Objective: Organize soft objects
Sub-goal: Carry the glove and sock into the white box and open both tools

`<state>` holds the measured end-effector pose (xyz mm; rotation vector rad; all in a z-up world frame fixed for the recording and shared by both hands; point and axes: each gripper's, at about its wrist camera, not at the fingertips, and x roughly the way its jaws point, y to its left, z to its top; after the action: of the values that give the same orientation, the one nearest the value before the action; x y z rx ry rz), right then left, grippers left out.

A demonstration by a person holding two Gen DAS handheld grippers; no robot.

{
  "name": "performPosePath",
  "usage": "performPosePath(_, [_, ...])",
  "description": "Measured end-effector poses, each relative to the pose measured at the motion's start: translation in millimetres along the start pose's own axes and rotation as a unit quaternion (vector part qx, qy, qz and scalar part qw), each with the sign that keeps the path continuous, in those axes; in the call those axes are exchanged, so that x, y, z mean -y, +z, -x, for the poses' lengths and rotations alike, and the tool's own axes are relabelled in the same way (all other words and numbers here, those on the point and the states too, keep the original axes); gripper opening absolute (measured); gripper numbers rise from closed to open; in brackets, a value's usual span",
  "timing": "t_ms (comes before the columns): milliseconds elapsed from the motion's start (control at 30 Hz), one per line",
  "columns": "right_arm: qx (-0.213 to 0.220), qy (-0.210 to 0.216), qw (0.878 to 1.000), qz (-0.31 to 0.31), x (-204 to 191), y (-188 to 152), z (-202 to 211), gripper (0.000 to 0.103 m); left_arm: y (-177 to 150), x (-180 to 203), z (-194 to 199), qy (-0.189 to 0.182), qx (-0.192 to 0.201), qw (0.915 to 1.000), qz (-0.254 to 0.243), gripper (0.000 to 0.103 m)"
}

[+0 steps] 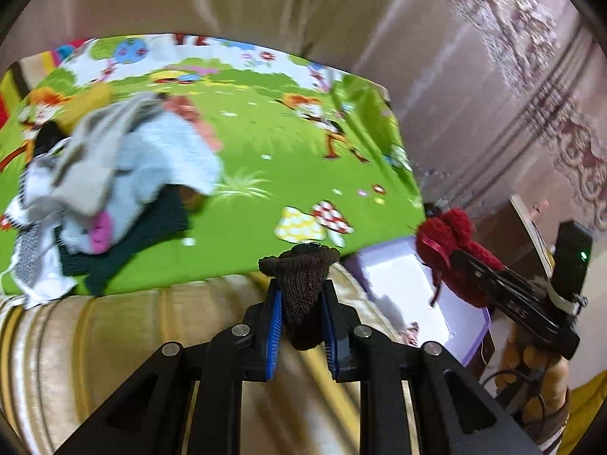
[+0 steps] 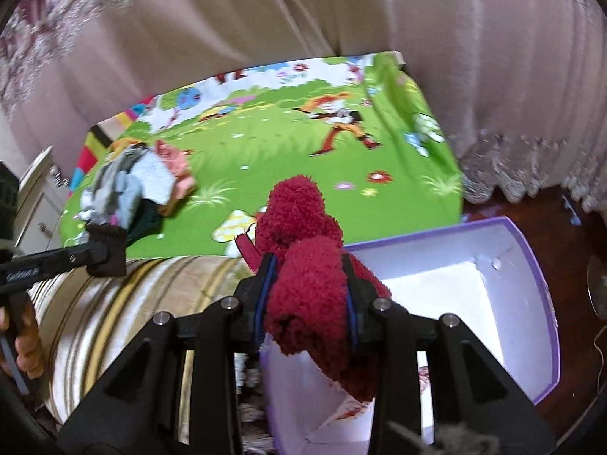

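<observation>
My left gripper (image 1: 301,299) is shut on a dark brown knit sock (image 1: 303,288) over the striped sofa edge. My right gripper (image 2: 309,295) is shut on a fluffy red sock (image 2: 303,250) and holds it above the near left corner of a white box with a purple rim (image 2: 531,265). In the left wrist view the red sock (image 1: 447,242) and box (image 1: 398,273) show at the right. A pile of soft clothes (image 1: 114,178), grey, white, pale blue and pink, lies on the left of the green cartoon sheet (image 1: 265,140); it also shows in the right wrist view (image 2: 132,185).
A beige striped sofa cushion (image 1: 132,341) runs along the front. Pinkish curtains (image 2: 303,11) hang behind. The box stands on a dark wooden floor (image 2: 550,212). A white cabinet (image 2: 38,189) is at the far left.
</observation>
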<state>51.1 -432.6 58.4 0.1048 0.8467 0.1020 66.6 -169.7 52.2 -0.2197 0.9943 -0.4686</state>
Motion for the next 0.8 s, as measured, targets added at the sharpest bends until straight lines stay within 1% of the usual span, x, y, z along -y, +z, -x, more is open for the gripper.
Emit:
performPosePath(267, [0.008, -0.057, 0.998, -0.022, 27.5, -3.0, -1.8, 0.037, 0.9, 65.4, -32.7, -0.027, -0.029, 0.9967, -0.071, 0.020])
performPosePath(433, [0.016, -0.070, 0.997, -0.035, 40.7, -3.6, -2.7, 0.037, 4.5, 95.2, -53.3, -0.035, -0.040, 0.9933, -0.103, 0.020])
performPosePath(567, [0.017, -0.076, 0.996, -0.040, 48.8, -3.4, -4.5, 0.037, 6.1, 110.8, -69.7, -0.040, -0.051, 0.9908, -0.119, 0.020])
performPosePath(633, [0.016, -0.079, 0.996, -0.042, 51.4, -4.0, -4.8, 0.037, 6.2, 117.1, -76.5, -0.045, -0.057, 0.9894, -0.126, 0.023])
performPosePath(667, [0.014, -0.080, 0.996, -0.042, 52.7, -4.2, -5.2, 0.039, 6.0, 119.7, -79.0, -0.047, -0.061, 0.9890, -0.127, 0.026])
performPosePath(733, [0.013, -0.082, 0.996, -0.044, 55.3, -5.5, -4.9, 0.046, 5.2, 123.2, -81.8, -0.054, -0.063, 0.9883, -0.128, 0.028])
performPosePath(767, [0.013, -0.083, 0.995, -0.046, 56.6, -5.9, -4.7, 0.051, 4.6, 124.9, -83.4, -0.052, -0.066, 0.9880, -0.130, 0.032])
performPosePath(800, [0.014, -0.085, 0.995, -0.047, 57.5, -6.8, -4.1, 0.053, 4.4, 124.9, -83.7, -0.050, -0.066, 0.9880, -0.130, 0.036])
